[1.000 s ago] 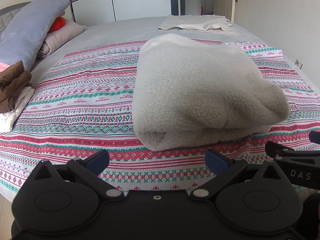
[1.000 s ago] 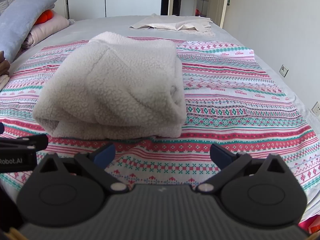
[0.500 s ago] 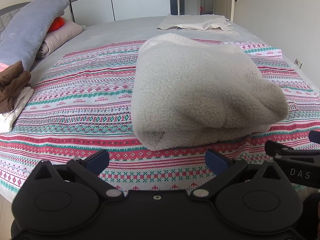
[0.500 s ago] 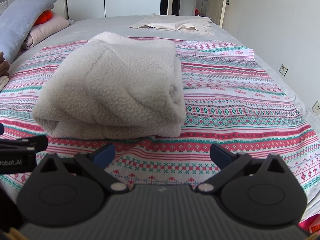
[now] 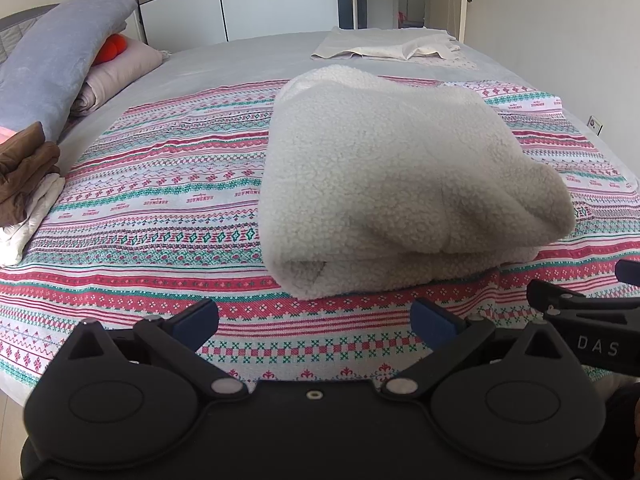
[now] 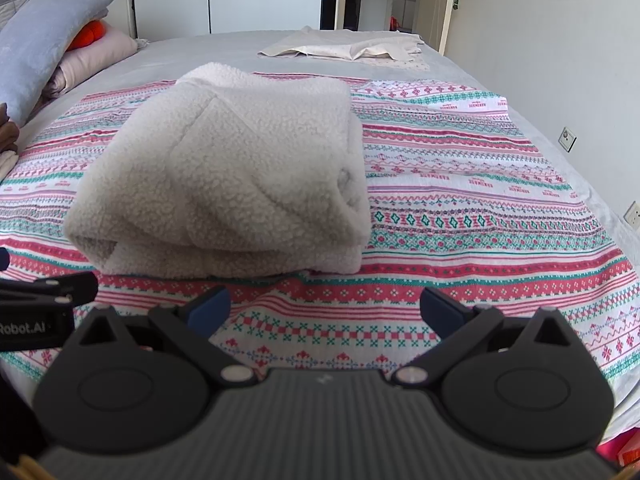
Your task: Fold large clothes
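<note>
Fleece garment [image 5: 392, 184], nubbly and folded thick, lies on patterned woven cloth [image 5: 160, 208]; both hand-held grippers [image 5: 314, 318] [image 6: 324, 308] gape wide, empty.

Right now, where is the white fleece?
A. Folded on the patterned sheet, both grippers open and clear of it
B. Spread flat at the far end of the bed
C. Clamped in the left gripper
A: the fleece lies folded on the patterned sheet, with the left gripper and right gripper open, short of it.

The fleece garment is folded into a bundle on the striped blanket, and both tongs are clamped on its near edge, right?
Not quite. The fleece garment is folded on the striped blanket, but both wrist views show the left tongs and right tongs open, short of it.
</note>
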`<move>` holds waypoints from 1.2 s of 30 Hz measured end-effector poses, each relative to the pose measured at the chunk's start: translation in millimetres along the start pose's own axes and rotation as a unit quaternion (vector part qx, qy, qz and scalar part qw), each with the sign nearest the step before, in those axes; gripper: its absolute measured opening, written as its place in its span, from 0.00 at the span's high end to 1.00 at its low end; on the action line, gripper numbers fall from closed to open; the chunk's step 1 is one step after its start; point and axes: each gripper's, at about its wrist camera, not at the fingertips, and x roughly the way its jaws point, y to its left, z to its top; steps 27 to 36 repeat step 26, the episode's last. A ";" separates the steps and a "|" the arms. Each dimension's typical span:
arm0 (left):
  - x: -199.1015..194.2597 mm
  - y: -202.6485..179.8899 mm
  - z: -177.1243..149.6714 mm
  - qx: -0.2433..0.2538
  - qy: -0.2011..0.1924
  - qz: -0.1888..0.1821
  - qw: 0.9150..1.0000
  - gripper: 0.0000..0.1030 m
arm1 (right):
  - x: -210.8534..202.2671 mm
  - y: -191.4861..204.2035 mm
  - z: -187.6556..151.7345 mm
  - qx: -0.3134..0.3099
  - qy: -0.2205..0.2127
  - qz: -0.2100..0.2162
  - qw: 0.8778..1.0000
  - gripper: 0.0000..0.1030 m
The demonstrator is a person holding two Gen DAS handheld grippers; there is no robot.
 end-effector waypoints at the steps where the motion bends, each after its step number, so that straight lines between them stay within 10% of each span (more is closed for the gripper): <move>1: -0.1 -0.3 0.0 0.000 0.000 0.000 1.000 0.00 | 0.0 0.1 0.0 0.000 0.000 0.000 1.000 0.00; 36: 5.5 5.4 -1.6 0.001 0.008 -0.007 1.000 0.00 | 3.7 -0.1 -3.2 0.000 0.002 0.005 1.000 0.00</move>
